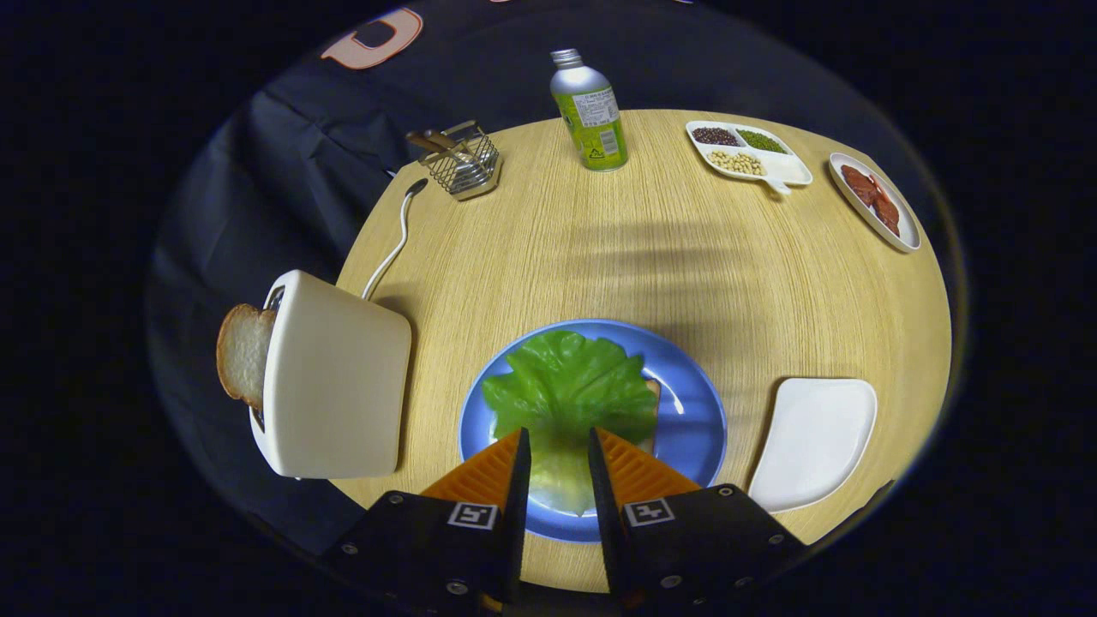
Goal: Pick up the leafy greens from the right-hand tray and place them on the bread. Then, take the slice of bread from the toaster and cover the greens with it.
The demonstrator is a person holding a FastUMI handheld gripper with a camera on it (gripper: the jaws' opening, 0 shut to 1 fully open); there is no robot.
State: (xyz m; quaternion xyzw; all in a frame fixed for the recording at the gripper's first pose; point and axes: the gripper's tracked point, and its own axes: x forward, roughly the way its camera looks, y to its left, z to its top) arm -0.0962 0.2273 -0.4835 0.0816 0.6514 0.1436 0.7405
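A green lettuce leaf lies spread over a slice of bread on the blue plate; only the bread's right edge shows from under it. The leaf's pale stem end runs back between the fingers of my gripper, which stand close together on either side of it and appear to pinch it. To the left of the plate stands a cream toaster with a slice of toast sticking out of its slot.
An empty white tray sits right of the plate. Across the round wooden table stand a green-labelled bottle, a wire basket, a divided dish of beans and a dish of red slices. The toaster's cable trails back.
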